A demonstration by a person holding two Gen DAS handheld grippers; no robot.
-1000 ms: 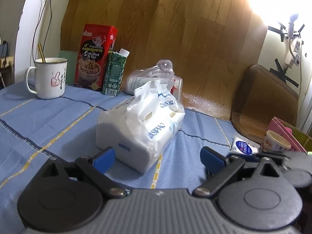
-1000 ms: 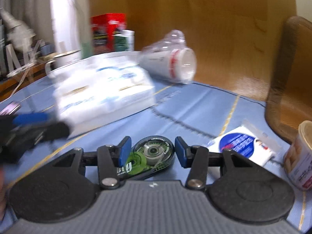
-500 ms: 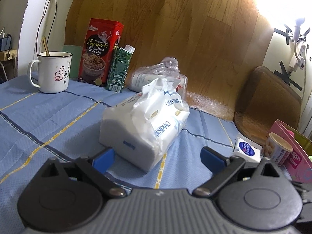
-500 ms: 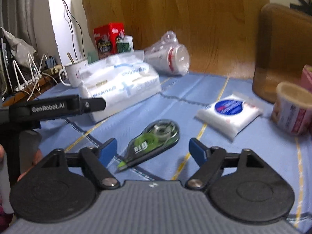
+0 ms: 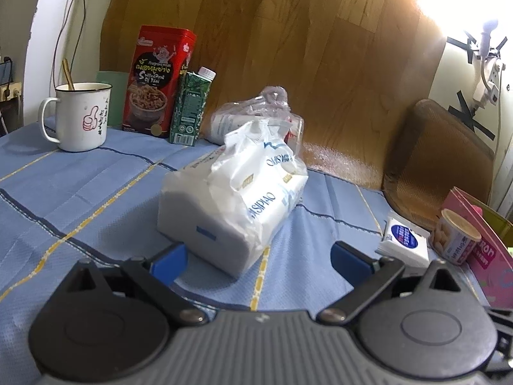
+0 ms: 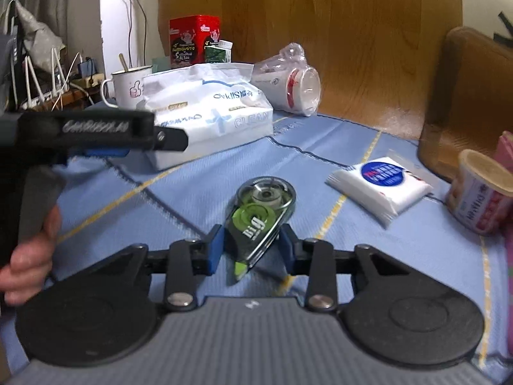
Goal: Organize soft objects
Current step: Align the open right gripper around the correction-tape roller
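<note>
A large white tissue pack (image 5: pixel 234 199) lies on the blue tablecloth (image 5: pixel 80 192); it also shows in the right wrist view (image 6: pixel 208 112). My left gripper (image 5: pixel 259 258) is open, its blue pads either side of the pack's near end, not touching. A small tissue packet (image 5: pixel 404 237) lies to the right, also in the right wrist view (image 6: pixel 381 186). My right gripper (image 6: pixel 251 250) is shut on a green correction tape dispenser (image 6: pixel 259 218) resting on the cloth. The left gripper's body (image 6: pixel 96 131) shows at the left of the right wrist view.
A white mug (image 5: pixel 80 115), red tin (image 5: pixel 157 80) and green carton (image 5: pixel 189 109) stand at the back left. A bagged stack of paper cups (image 6: pixel 295 83) lies behind the big pack. A snack cup (image 5: pixel 455 237) and pink box (image 5: pixel 487 243) are at the right.
My right gripper opened off the tape dispenser, then closed on it again. My left gripper stayed open and shifted slightly toward the large tissue pack.
</note>
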